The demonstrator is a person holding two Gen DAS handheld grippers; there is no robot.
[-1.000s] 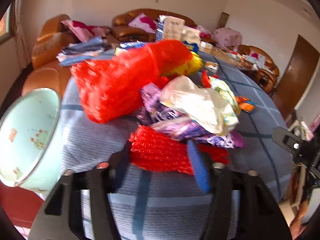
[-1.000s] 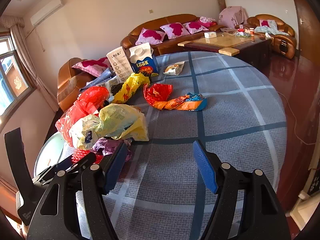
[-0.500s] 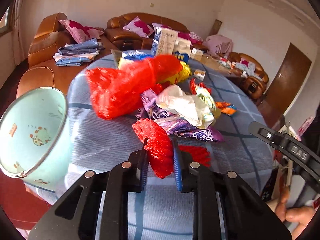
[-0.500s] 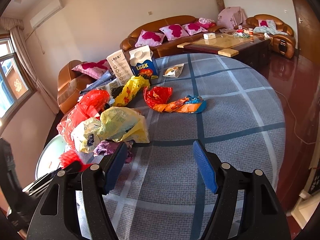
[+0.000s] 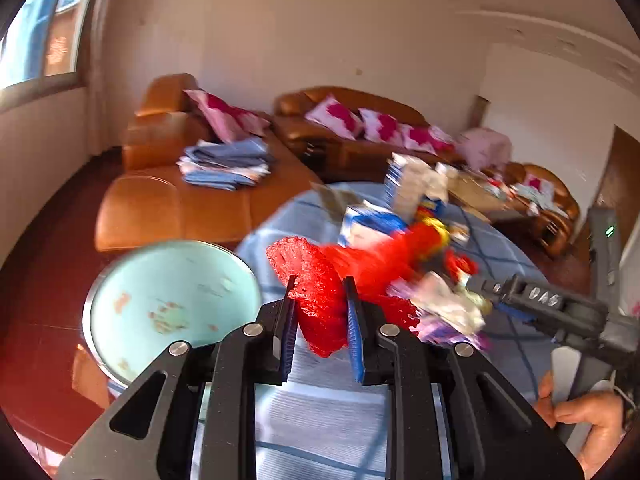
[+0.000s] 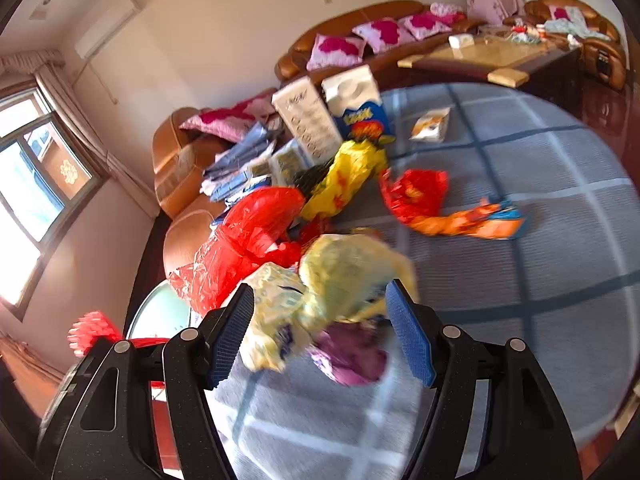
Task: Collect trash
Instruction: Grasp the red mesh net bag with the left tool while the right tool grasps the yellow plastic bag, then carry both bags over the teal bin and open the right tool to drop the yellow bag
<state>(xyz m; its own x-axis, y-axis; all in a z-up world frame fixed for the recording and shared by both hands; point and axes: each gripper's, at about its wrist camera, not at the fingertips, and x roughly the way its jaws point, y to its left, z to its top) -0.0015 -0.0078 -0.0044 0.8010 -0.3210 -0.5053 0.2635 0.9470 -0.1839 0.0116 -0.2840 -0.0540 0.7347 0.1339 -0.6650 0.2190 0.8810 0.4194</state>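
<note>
My left gripper (image 5: 320, 292) is shut on a red foam net (image 5: 316, 280), lifted off the blue checked tablecloth (image 5: 320, 412). Just left of it stands a pale green basin (image 5: 168, 300) beside the table. The red foam net (image 6: 90, 330) also shows at the lower left of the right wrist view. My right gripper (image 6: 320, 312) is open, its blue pads either side of a crumpled yellow-white plastic bag (image 6: 340, 280) without pressing it. A purple wrapper (image 6: 352, 356) lies under that bag. The right gripper (image 5: 532, 304) appears in the left wrist view, held by a hand (image 5: 592, 424).
More trash lies on the table: a red plastic bag (image 6: 248, 236), a yellow bag (image 6: 344, 176), a red and orange wrapper (image 6: 436, 208), two cartons (image 6: 332, 112) and a small packet (image 6: 432, 126). Brown sofas (image 5: 188, 184) with cushions stand beyond.
The left gripper closed on the red foam net and lifted it up and left toward the basin. The right gripper moved forward over the yellow-white bag, still open.
</note>
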